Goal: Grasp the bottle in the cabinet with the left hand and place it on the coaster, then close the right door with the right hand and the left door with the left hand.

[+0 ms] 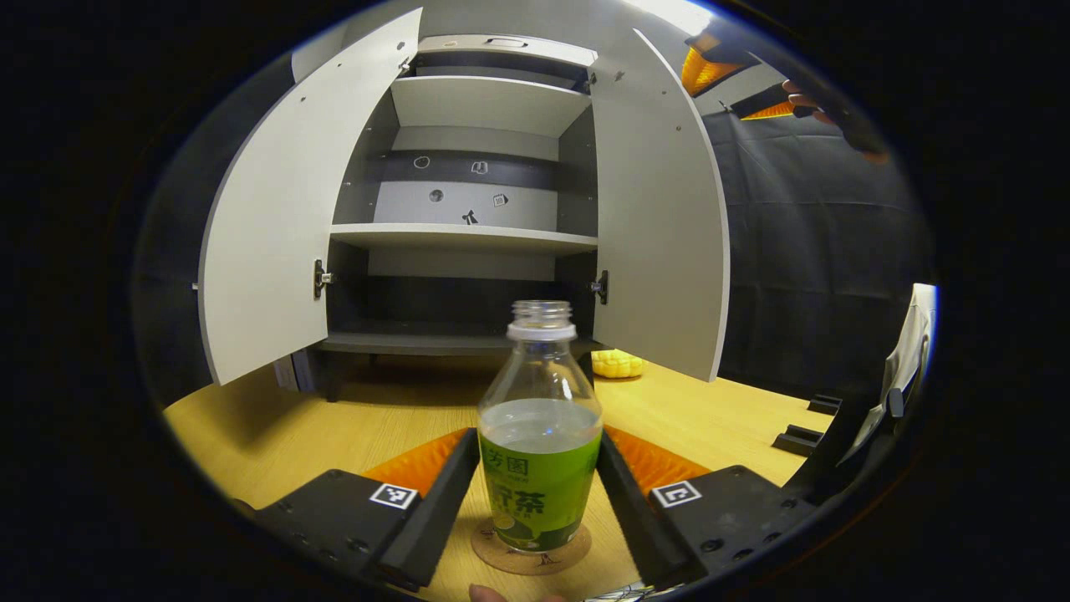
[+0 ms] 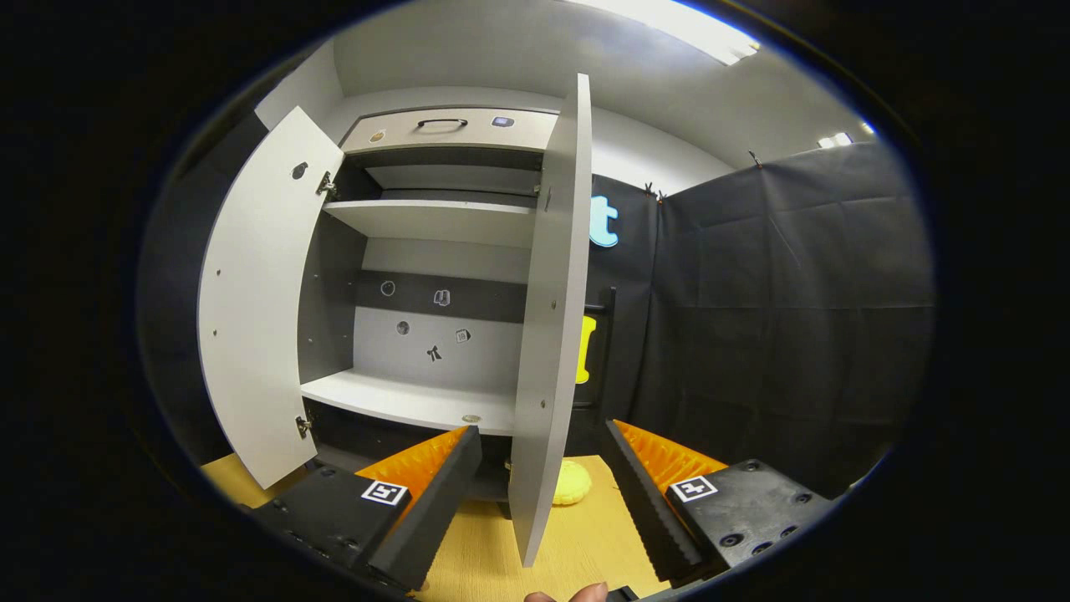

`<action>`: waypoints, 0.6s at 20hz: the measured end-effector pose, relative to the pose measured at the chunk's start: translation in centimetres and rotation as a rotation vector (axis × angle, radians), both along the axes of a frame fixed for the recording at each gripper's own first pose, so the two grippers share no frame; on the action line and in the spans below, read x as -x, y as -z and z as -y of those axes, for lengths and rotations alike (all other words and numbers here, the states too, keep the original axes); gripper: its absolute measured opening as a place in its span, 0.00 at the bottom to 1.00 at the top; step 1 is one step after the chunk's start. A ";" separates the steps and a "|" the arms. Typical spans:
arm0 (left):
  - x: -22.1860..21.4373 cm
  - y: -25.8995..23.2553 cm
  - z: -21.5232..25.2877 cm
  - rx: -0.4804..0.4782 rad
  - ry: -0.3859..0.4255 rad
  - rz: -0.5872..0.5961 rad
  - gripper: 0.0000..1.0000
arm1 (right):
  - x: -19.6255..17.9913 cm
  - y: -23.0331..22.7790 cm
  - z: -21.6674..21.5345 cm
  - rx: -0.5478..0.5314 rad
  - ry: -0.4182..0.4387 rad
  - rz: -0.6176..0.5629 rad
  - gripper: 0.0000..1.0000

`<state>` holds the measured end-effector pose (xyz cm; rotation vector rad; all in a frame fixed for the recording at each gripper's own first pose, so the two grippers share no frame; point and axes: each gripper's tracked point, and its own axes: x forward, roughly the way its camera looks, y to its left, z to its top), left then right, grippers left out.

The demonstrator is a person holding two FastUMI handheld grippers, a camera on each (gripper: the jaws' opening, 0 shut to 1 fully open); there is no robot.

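**Bottle on the coaster; both doors left to close**

In the left gripper view the bottle [image 1: 540, 435] stands upright on the round coaster [image 1: 530, 548], which lies on the wooden surface [image 1: 276, 443] in front of the cabinet [image 1: 468, 201]. The left gripper [image 1: 535, 493] has its jaws on either side of the bottle's green label. They sit very close to it, but whether both are pressing on it or have just let go cannot be told from this angle. The cabinet shelves look bare, so the placing step appears done or nearly so, pending a clear release.

What remains, by my reading, is the two closings. The right door [image 1: 660, 226] stands wide open, and so does the left door [image 1: 276, 209]. In the right gripper view the right gripper [image 2: 542, 493] is raised in front of the right door's edge, its jaws spread and holding nothing, with the door's lower corner showing between them. That suggests it is lined up to push this door shut first. The same gripper appears high at the upper right of the left gripper view, held by a hand.

A yellow corn-shaped object [image 1: 617, 364] lies on the surface near the foot of the right door; it may sit close to the door's swing, which is worth watching.
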<state>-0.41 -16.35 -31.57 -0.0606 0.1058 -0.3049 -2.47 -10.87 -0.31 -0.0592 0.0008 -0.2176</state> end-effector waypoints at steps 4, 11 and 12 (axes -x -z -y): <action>0.9 0.2 0.5 0.005 0.033 -0.019 0.95 | 0.0 0.4 -0.1 -0.024 -0.004 -0.018 0.98; 3.6 -0.4 -0.4 0.021 0.026 -0.058 0.95 | -0.1 0.3 1.0 -0.078 0.010 -0.027 0.98; 4.2 -0.8 -0.5 0.024 0.026 -0.063 0.95 | -0.1 0.2 1.1 -0.079 0.005 -0.027 0.98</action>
